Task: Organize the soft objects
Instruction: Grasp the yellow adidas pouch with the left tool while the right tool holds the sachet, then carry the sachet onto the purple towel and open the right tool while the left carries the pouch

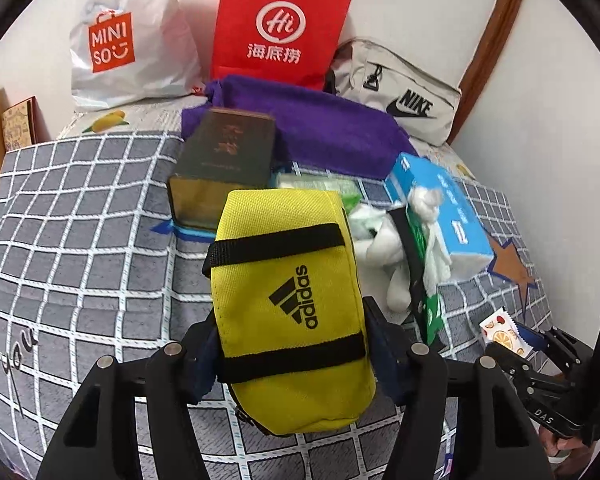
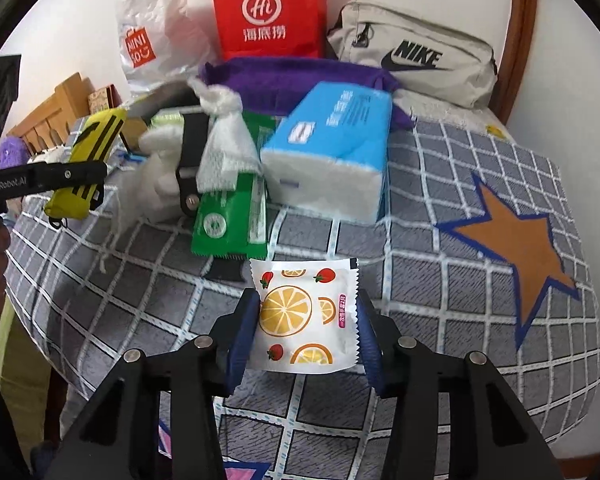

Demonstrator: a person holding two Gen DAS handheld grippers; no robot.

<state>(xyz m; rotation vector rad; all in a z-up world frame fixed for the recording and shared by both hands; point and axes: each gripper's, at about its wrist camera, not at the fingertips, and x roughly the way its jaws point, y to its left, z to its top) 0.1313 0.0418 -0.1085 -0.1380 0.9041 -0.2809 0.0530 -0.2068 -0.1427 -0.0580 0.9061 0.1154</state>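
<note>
Pickup step underway — left gripper (image 1: 290,356) clamps the yellow fabric Adidas pouch (image 1: 288,304); right gripper (image 2: 306,332) pinches a white fruit-print sachet (image 2: 305,314), both just above the grey checked bedspread (image 2: 440,240). Next — probably carry each to a bag.

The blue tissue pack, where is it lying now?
The blue tissue pack lies on the checked bedspread, in front of the purple towel and beside the green packet, ahead of the right gripper.

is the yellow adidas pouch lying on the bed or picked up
Picked up. The left gripper clamps the yellow adidas pouch by its sides, and the right wrist view shows it hanging clear above the checked bedspread.
</note>
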